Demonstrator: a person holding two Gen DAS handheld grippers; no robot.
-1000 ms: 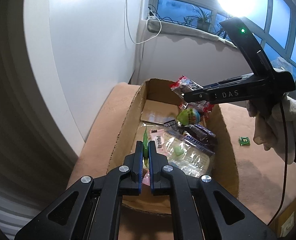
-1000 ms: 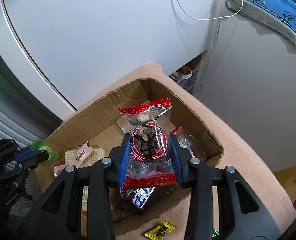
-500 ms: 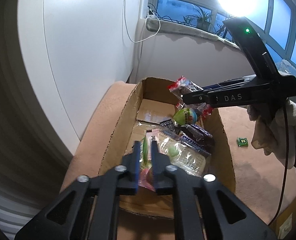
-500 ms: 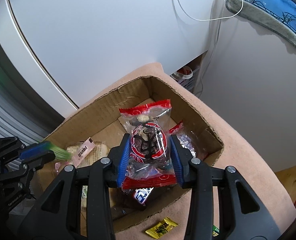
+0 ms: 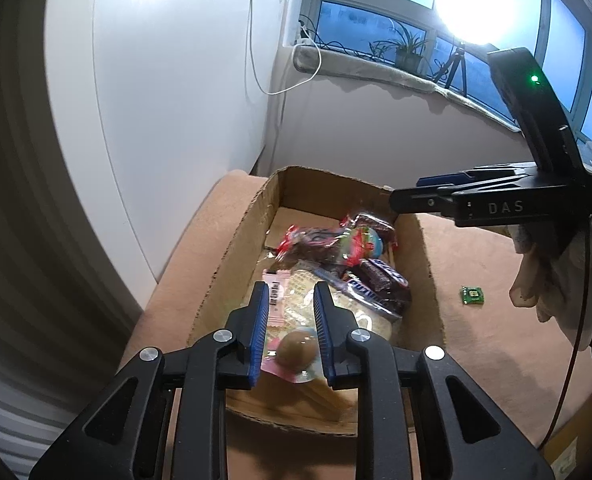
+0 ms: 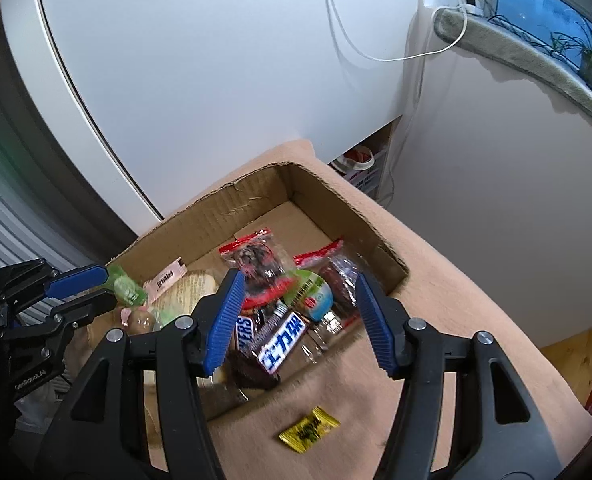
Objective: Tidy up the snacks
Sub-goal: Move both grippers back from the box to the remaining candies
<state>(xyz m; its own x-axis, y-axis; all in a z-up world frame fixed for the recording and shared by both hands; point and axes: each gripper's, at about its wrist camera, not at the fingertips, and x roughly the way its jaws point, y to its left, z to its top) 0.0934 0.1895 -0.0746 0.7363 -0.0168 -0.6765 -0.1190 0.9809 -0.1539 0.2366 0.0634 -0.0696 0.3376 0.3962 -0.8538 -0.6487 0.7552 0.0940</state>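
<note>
An open cardboard box (image 5: 236, 248) (image 6: 236, 208) holds a heap of snacks. My left gripper (image 5: 290, 300) (image 6: 110, 286) hovers over its near end, jaws opening, nothing pressed between the pads. A green packet (image 6: 127, 287) sits just off its tips; the left wrist view does not show it. My right gripper (image 6: 297, 284) (image 5: 419, 192) hangs over the box's other end, jaws opening wide and empty. Below it a red-and-clear packet (image 6: 256, 264) (image 5: 311, 240) lies on the heap, beside a Snickers bar (image 6: 272, 340) (image 5: 375, 280).
The box stands on a tan cloth-covered surface (image 6: 435, 280). A yellow candy (image 6: 307, 434) and a small green packet (image 5: 471, 295) lie loose on the cloth. A gloved hand (image 5: 555, 280) holds the right gripper. White wall and cabinet stand behind; a window ledge sits at the far right.
Both grippers went from shut to open. The red packet dropped from the right jaws into the box. The green packet slipped out of the left jaws.
</note>
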